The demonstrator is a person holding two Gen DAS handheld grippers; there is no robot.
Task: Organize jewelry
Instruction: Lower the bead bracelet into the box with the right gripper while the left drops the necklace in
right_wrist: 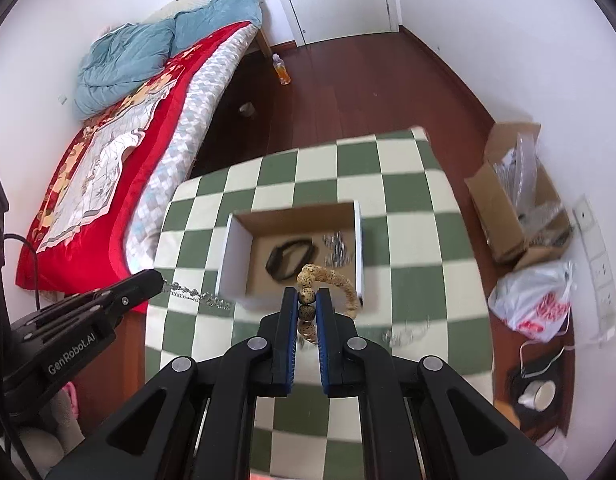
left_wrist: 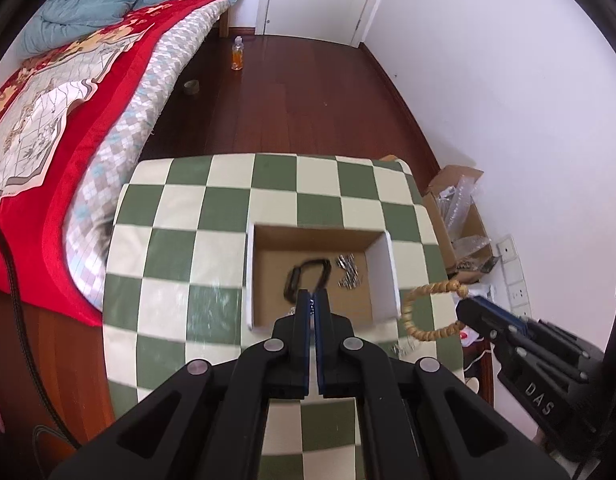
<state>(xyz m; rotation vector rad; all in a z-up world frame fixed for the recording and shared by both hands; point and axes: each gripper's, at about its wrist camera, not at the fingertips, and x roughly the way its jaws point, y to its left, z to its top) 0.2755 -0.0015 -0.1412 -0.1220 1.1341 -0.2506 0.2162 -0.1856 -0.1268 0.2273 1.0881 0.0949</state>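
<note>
An open cardboard box (left_wrist: 381, 276) (right_wrist: 232, 248) sits on the green-and-cream checked table (left_wrist: 180, 240) (right_wrist: 407, 240). Inside lie a black band (left_wrist: 296, 276) (right_wrist: 286, 260) and a silver chain pile (left_wrist: 347, 270) (right_wrist: 337, 250). My left gripper (left_wrist: 315, 298) (right_wrist: 160, 282) is shut on a silver chain (right_wrist: 196, 295) that hangs toward the box's left wall. My right gripper (right_wrist: 308, 300) (left_wrist: 465, 306) is shut on a tan beaded bracelet (right_wrist: 335, 280) (left_wrist: 423, 312) held above the box's near right corner. Another silver piece (right_wrist: 403, 334) (left_wrist: 401, 347) lies on the table in front of the box.
A bed with a red cover (left_wrist: 40, 128) (right_wrist: 108, 132) stands left of the table. A bottle (left_wrist: 237, 54) and a tape roll (left_wrist: 191, 87) are on the wood floor beyond. A cardboard box of plastic (right_wrist: 515, 200) and a white bag (right_wrist: 535, 300) lie right, by the wall.
</note>
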